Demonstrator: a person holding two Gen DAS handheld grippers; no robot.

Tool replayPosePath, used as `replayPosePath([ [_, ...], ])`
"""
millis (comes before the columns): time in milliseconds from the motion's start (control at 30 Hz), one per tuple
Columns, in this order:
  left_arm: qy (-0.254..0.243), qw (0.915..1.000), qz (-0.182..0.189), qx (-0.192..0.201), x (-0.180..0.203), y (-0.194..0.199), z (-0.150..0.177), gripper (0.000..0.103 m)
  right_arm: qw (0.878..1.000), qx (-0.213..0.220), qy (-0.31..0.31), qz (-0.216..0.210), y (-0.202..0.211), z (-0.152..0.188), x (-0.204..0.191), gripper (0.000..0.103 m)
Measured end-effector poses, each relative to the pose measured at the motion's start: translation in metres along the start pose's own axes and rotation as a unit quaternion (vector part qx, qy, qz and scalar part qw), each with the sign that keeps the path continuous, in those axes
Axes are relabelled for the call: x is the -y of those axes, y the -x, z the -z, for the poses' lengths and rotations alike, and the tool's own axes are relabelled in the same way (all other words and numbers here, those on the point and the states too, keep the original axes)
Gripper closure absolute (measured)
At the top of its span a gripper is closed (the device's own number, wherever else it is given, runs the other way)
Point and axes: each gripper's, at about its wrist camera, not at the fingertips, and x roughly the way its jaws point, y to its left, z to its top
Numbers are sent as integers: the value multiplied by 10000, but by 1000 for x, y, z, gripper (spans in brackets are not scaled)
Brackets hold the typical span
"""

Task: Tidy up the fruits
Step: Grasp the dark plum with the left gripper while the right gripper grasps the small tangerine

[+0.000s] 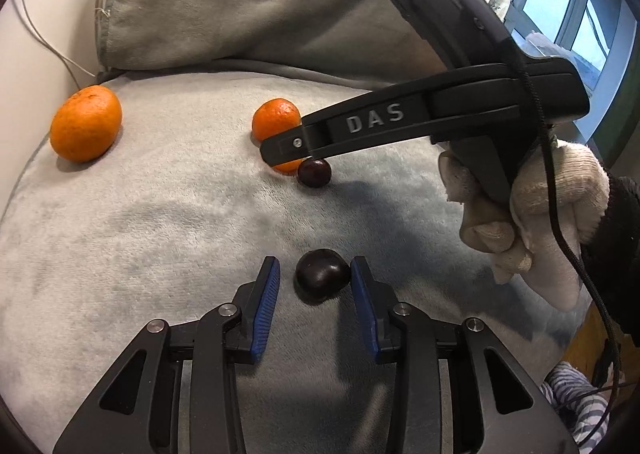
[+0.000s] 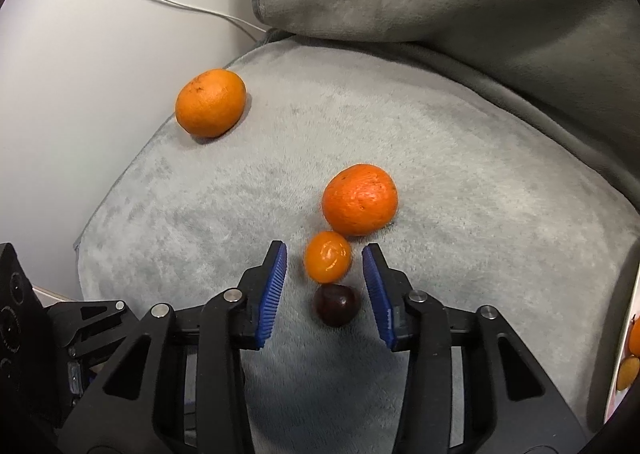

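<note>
Left gripper (image 1: 315, 280) apart around one dark cherry (image 1: 321, 274); right gripper (image 2: 325, 274) apart around another cherry (image 2: 336, 304).

A plush grey cushion (image 2: 460, 182) carries the fruit: a mandarin (image 2: 211, 102) at upper left, a second mandarin (image 2: 359, 200) mid-frame touching a small kumquat (image 2: 327, 256), a dark cherry (image 2: 336, 305) below (another cherry (image 1: 321, 280) shows low centre in the left view).

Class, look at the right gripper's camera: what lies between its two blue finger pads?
In the right wrist view, a small orange fruit and a dark cherry lie between the open right gripper's pads.
</note>
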Motion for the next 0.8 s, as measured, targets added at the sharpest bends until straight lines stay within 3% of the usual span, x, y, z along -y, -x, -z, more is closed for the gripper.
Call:
replayPosePath([
  [367, 8, 9999, 103, -12, -1, -3, -1, 76, 9999, -104, 41, 120, -13, -2, -4, 77],
  [800, 111, 9999, 123, 41, -7, 1, -1, 78, 10000, 75, -44, 22, 1, 0, -1, 78],
])
